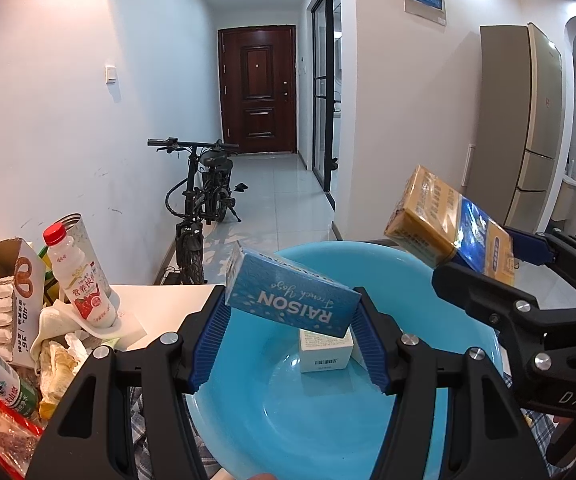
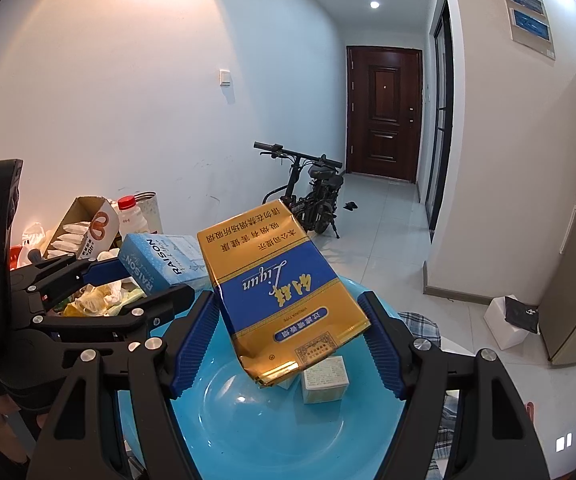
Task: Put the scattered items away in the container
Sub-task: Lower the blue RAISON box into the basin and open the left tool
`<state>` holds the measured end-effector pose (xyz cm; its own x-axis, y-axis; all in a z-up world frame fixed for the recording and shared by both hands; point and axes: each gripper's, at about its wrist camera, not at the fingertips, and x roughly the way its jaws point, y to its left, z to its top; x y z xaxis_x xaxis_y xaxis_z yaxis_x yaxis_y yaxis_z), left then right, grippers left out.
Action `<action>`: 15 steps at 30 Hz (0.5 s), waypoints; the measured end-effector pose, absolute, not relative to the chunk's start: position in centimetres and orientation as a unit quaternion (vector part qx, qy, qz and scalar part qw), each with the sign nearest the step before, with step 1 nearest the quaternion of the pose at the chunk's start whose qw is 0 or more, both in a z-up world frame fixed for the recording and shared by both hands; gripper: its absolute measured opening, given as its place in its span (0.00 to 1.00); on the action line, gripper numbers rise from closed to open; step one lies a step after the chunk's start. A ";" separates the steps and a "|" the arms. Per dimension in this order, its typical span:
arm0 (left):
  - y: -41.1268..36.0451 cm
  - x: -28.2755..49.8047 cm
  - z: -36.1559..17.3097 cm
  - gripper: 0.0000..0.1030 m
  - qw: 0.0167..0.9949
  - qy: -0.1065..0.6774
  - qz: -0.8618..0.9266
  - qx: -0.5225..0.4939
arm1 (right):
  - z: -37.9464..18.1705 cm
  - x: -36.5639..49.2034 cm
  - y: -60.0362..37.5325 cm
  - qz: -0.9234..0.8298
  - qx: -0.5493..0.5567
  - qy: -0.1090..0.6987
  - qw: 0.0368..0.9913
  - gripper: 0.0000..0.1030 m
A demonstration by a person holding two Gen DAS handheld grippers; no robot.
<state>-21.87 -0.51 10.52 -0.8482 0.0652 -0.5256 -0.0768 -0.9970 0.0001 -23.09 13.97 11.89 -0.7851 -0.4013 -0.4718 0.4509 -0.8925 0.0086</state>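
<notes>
The left claw (image 1: 292, 312) reaches forward over the blue basin (image 1: 468, 280), its blue ribbed pads (image 1: 210, 344) pressed on the two ends of a blue RAISON box (image 1: 294, 304). The box hangs above the basin's hollow, tilted, its printed face turned to the camera and its lettering upside down. In the right wrist view the same box (image 2: 156, 262) shows at the left, carried out over the basin's left rim.

The right claw (image 2: 290, 328) comes in from the right side and also points over the basin (image 2: 228, 420). It holds a gold and blue carton (image 2: 284, 288) between its pads (image 2: 382, 352), the carton slanted with its far end raised and its near lower corner dipping toward the basin floor. From the left wrist camera this carton (image 1: 448, 224) sits above the basin's right rim, the right claw (image 1: 484, 256) shut around its near end.

A small white box (image 1: 326, 350) lies on the basin floor, below the RAISON box; the right wrist view shows it (image 2: 324, 378) just under the carton's low corner, whether touching cannot be told.

The basin rests on a plaid cloth (image 2: 420, 322) at the counter's near edge. At the left end of the white counter (image 1: 160, 300) stand a red-capped bottle (image 1: 82, 280), an open pretzel box (image 1: 12, 292) and crumpled wrappers (image 1: 60, 356).
</notes>
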 end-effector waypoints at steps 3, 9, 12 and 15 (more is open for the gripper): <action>-0.5 -21.9 10.5 0.58 0.036 0.009 0.962 -0.272 | 11.9 -23.1 13.9 -0.944 0.237 0.054 0.225 0.71; -0.4 -21.8 10.6 0.57 0.036 0.009 0.962 -0.271 | 11.9 -23.0 13.9 -0.944 0.236 0.056 0.223 0.71; -0.3 -21.7 10.6 0.56 0.036 0.011 0.962 -0.269 | 11.8 -23.0 13.9 -0.945 0.235 0.060 0.218 0.71; -0.4 -21.7 10.6 0.56 0.036 0.011 0.962 -0.269 | 11.7 -23.1 14.0 -0.945 0.237 0.059 0.216 0.71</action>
<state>-21.73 -0.38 10.64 -0.8530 0.0633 -0.5181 -0.0754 -0.9971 0.0024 -23.10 13.99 11.69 -0.7946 -0.3802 -0.4733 0.4363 -0.8997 -0.0098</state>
